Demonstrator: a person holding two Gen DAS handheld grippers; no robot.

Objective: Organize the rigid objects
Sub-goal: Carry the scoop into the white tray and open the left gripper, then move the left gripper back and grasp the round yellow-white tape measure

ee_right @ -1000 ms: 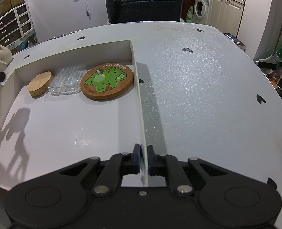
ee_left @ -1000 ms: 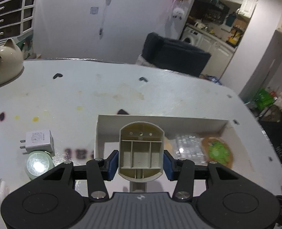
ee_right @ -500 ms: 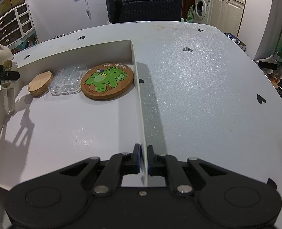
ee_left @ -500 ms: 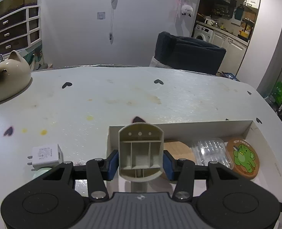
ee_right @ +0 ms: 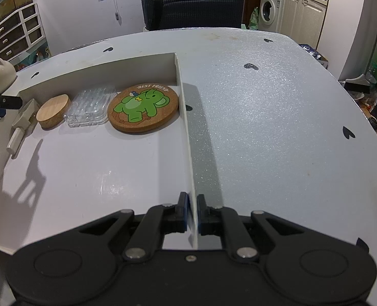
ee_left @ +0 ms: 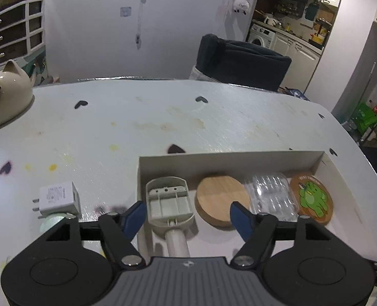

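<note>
The left gripper (ee_left: pixel 187 215) has just been opening; its blue-padded jaws stand wide, clear of the beige plastic scoop-shaped holder with a round handle (ee_left: pixel 169 205), which lies between them in the far left corner of the shallow white cardboard tray (ee_right: pixel 86 173). Along the tray's far wall, a round wooden lid (ee_left: pixel 220 200), a clear plastic case (ee_left: pixel 271 196) and a cork coaster printed with a green elephant (ee_right: pixel 143 108) are lined up. The right gripper (ee_right: pixel 192 210) is clamped on the tray's right wall. A white plug adapter (ee_left: pixel 58 200) rests on the table (ee_right: pixel 277 127), left of the tray.
</note>
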